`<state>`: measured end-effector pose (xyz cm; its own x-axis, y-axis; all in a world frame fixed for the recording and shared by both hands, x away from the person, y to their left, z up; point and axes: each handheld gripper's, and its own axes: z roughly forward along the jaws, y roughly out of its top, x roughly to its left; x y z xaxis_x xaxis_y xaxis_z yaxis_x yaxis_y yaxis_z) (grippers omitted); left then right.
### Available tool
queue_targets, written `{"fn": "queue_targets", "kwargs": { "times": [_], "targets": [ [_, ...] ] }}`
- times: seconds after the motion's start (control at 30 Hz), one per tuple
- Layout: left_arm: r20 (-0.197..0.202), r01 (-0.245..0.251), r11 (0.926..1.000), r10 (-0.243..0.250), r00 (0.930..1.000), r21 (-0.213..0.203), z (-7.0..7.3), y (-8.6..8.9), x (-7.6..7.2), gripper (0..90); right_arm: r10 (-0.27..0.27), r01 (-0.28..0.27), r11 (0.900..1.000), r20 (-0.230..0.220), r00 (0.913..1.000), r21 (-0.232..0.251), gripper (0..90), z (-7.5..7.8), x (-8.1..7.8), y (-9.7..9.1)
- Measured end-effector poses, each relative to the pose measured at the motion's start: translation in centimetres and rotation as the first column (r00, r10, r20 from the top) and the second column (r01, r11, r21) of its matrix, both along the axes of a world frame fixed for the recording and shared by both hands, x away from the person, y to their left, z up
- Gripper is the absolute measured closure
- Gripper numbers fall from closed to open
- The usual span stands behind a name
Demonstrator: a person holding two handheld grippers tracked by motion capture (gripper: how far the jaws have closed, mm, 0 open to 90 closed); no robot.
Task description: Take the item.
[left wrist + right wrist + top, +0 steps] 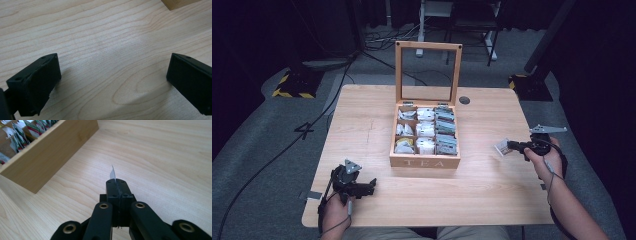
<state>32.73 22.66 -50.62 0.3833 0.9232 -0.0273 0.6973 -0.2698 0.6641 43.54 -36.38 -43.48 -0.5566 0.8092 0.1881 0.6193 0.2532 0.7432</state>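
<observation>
A wooden tea box (pixel 425 161) marked TEA stands mid-table with its glass lid (pixel 428 72) raised upright; its compartments hold several tea bags (pixel 426 131). My right gripper (pixel 510 146) hovers low over the table right of the box, shut on a pale tea bag (pixel 501 147) that sticks out from its tips. In the right gripper view the jaws are pressed together with the thin tea bag (pixel 113 173) edge-on between them, the tea box (pixel 50 155) at upper left. My left gripper (pixel 372 186) rests near the front left corner; its fingers (pixel 37 82) stand wide apart over bare wood.
The wooden table (pixel 362 125) ends close behind both hands. A round cable hole (pixel 464 100) lies at the back right of the box. Cables and stand feet sit on the grey floor beyond the table. A corner of the box (pixel 177 3) shows at the upper right of the left gripper view.
</observation>
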Motion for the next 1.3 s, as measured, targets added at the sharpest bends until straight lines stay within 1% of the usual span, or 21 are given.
{"fn": "queue_targets", "kwargs": {
  "times": [0.07,0.1,0.47,0.67,0.8,0.9,0.97,1.03,1.07,1.13,1.23,1.3],
  "targets": [
    [-0.001,0.0,1.0,0.0,1.0,0.0,0.0,0.0,0.0,0.0,-0.005,0.005,0.9999,-0.03,0.9995,0.012,90.0,-0.3,0.0,-0.1],
    [0.0,0.0,1.0,0.0,1.0,0.001,0.0,0.0,0.0,0.0,-0.008,0.009,0.9999,-0.039,0.9992,0.006,90.0,-0.4,0.0,-0.1],
    [0.0,0.0,1.0,0.0,1.0,0.0,0.0,0.0,0.0,0.0,-0.023,0.023,0.9997,-0.1,0.9947,-0.005,90.0,-1.3,0.2,-0.2],
    [0.0,0.0,1.0,0.0,1.0,0.0,0.0,0.0,0.0,0.0,-0.043,0.043,0.9991,-0.122,0.9916,0.0,89.2,-1.8,0.4,-0.6],
    [0.0,0.0,1.0,0.0,1.0,0.001,0.0,0.0,0.0,0.0,-0.05,0.05,0.9988,-0.136,0.9894,-0.002,84.1,-2.1,0.5,-0.9],
    [0.001,0.0,1.0,0.0,1.0,0.001,0.0,0.0,0.0,0.0,-0.065,0.067,0.9977,-0.145,0.9873,0.008,76.0,-2.4,0.6,-1.2],
    [0.0,0.0,1.0,0.0,1.0,0.001,0.0,0.0,0.0,0.0,-0.076,0.081,0.9962,-0.142,0.987,0.032,70.2,-2.6,0.7,-1.5],
    [0.0,0.0,1.0,0.0,1.0,0.0,0.0,0.0,0.0,0.0,-0.078,0.082,0.9962,-0.119,0.9898,0.029,60.9,-2.8,0.8,-1.8],
    [0.001,0.0,1.0,0.0,1.0,0.001,0.0,0.0,0.0,0.0,-0.085,0.088,0.996,-0.103,0.991,0.018,58.1,-2.8,0.8,-2.0],
    [-0.001,0.0,1.0,0.0,1.0,0.0,0.0,0.0,0.0,0.0,-0.098,0.098,0.9951,-0.092,0.991,0.003,54.5,-2.9,0.9,-2.4],
    [0.0,-0.001,1.0,0.001,1.0,0.0,0.0,0.0,0.0,0.0,-0.126,0.126,0.992,-0.069,0.9897,0.006,51.3,-2.6,0.8,-2.8],
    [-0.002,-0.008,1.0,0.008,1.0,0.0,0.0,0.0,-0.1,0.0,-0.124,0.125,0.9921,-0.057,0.9907,0.014,51.0,-2.3,0.6,-2.8]
  ]
}}
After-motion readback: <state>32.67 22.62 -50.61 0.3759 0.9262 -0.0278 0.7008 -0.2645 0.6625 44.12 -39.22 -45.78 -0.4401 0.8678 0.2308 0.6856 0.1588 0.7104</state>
